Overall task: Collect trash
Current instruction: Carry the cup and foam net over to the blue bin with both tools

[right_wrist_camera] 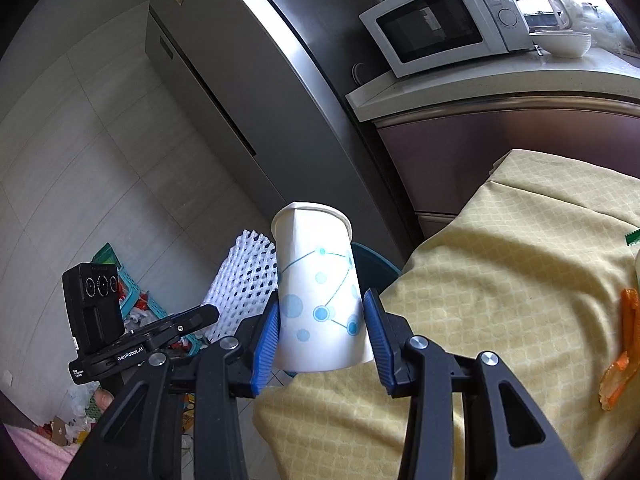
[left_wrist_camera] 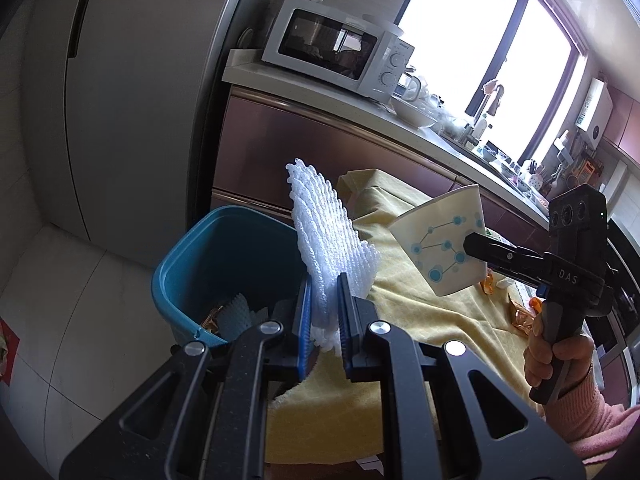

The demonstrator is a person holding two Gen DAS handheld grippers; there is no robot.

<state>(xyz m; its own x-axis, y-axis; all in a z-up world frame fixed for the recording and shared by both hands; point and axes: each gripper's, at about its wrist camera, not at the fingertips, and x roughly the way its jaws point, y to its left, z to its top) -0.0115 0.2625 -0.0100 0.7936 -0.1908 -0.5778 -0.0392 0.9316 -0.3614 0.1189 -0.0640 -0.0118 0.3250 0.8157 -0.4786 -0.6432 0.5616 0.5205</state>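
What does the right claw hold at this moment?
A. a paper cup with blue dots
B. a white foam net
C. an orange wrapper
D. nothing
A: the right claw has its blue pads pressed on both sides of the paper cup, while the foam net is in the left claw.

- A home kitchen, lived-in and cluttered.
- A white microwave oven with two round dials [left_wrist_camera: 338,54] stands on a pale stone countertop [right_wrist_camera: 480,84] above reddish-brown cabinet fronts [left_wrist_camera: 312,148].
- A tall grey steel refrigerator [right_wrist_camera: 248,80] stands just beside that counter.
- Under a bright window [left_wrist_camera: 472,32], the counter holds a white ceramic bowl [right_wrist_camera: 562,42], a kettle, a tap and crowded dishes.
- A table draped in a yellow patterned cloth [right_wrist_camera: 500,272] stands near the cabinets.
- A blue plastic waste bin [left_wrist_camera: 224,264] sits on the pale tiled floor [left_wrist_camera: 80,320].
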